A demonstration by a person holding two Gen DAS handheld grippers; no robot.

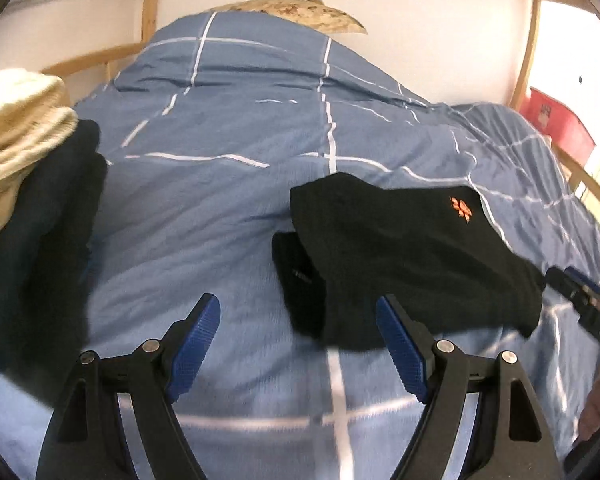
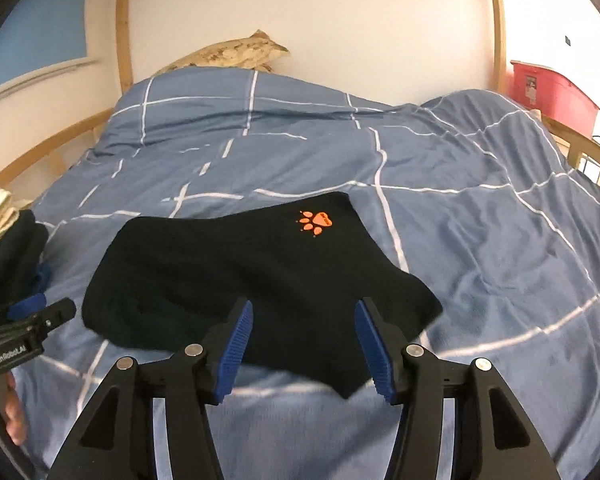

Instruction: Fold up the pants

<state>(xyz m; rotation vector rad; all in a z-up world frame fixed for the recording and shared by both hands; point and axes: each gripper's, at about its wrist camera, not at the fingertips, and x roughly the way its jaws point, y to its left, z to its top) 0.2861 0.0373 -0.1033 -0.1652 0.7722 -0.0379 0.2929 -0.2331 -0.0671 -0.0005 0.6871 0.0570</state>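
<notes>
Folded black pants (image 2: pixel 252 280) lie mid-bed on the blue checked duvet (image 2: pixel 460 200), long axis slanting left-far to right-near, paw logo (image 2: pixel 316 222) far. A clothes pile (image 1: pixel 32 200) sits left of them. Both tongs, left (image 1: pixel 298 344) and right (image 2: pixel 304 344), hover spread, empty.

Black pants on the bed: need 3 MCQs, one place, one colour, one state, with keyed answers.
1. Where do the black pants lie?
A. on the blue duvet
B. in the red bin
C. on the floor

2. What colour is the paw print on them?
A. white
B. orange
C. green

3. How do the right tongs stand?
A. shut on the pants
B. shut on nothing
C. open, holding nothing

Answers:
1 A, the pants rest folded on the duvet.
2 B, the print is orange against black cloth.
3 C, the blue pads sit wide apart; the left tongs are open too.
</notes>
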